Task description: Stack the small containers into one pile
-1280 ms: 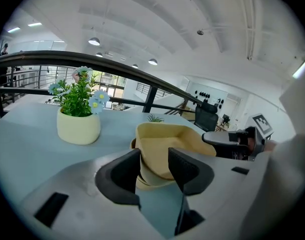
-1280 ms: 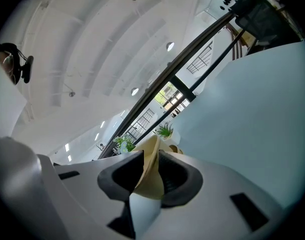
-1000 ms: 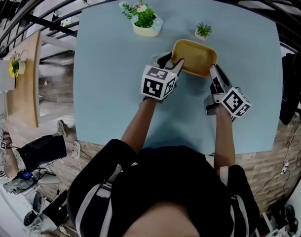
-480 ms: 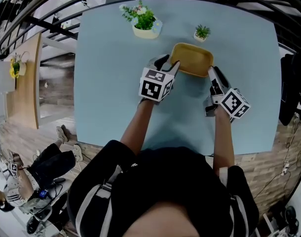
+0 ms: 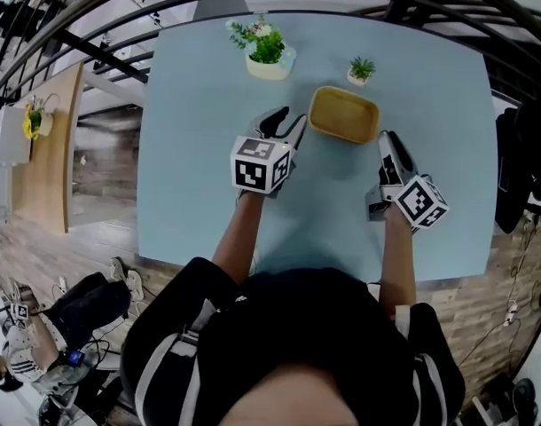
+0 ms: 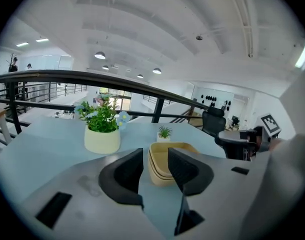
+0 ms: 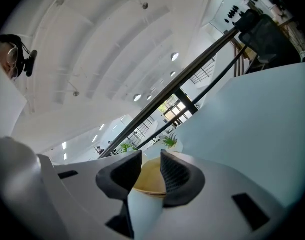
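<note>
Overhead, nested yellow tubs (image 5: pixel 344 114) sit on the blue bench (image 5: pixel 199 149), betw. left tongs (image 5: pixel 286 122) & right tongs (image 5: pixel 388 145), touching neither. Left gripper view: tongs released, empty, tubs just beyond the gap, flowerpot (image 6: pixel 102 139) further left. Right gripper view: tongs released too, tubs ahead.

Light blue table (image 5: pixel 191 149) — yellow containers (image 5: pixel 344 114) sit nested in one pile. Big flower pot (image 5: pixel 269 60) left of pile, further back. Little green plant (image 5: pixel 360 70) just behind pile.
</note>
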`<state>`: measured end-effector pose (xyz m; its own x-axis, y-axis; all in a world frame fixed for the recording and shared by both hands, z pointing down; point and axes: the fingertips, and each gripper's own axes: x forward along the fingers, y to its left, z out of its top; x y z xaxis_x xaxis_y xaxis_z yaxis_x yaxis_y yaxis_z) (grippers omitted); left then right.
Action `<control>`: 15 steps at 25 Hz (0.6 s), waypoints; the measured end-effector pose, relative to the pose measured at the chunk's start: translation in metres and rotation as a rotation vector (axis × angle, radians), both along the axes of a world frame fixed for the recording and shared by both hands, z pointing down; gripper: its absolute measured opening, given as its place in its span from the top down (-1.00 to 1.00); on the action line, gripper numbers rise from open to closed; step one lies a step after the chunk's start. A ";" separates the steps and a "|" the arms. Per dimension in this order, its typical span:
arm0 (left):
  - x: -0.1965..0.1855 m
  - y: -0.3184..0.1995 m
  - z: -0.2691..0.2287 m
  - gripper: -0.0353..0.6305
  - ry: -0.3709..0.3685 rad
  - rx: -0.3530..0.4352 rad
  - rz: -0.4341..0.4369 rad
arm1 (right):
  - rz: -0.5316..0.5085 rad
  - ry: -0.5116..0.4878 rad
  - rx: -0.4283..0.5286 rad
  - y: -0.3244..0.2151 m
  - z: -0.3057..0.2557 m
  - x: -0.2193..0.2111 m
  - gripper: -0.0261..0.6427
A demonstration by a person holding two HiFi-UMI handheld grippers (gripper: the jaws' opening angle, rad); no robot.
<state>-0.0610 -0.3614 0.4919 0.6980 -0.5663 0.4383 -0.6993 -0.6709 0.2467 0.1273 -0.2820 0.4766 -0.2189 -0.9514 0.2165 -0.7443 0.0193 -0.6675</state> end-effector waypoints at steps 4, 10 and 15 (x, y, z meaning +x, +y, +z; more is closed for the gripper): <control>-0.006 0.016 -0.023 0.52 0.025 0.039 0.015 | -0.016 0.035 0.064 0.013 -0.025 -0.011 0.65; -0.015 0.043 -0.053 0.75 0.055 0.113 0.042 | -0.056 0.077 0.152 0.034 -0.058 -0.034 0.81; -0.026 0.067 -0.074 0.79 0.073 0.161 0.061 | -0.088 0.107 0.196 0.056 -0.076 -0.052 0.92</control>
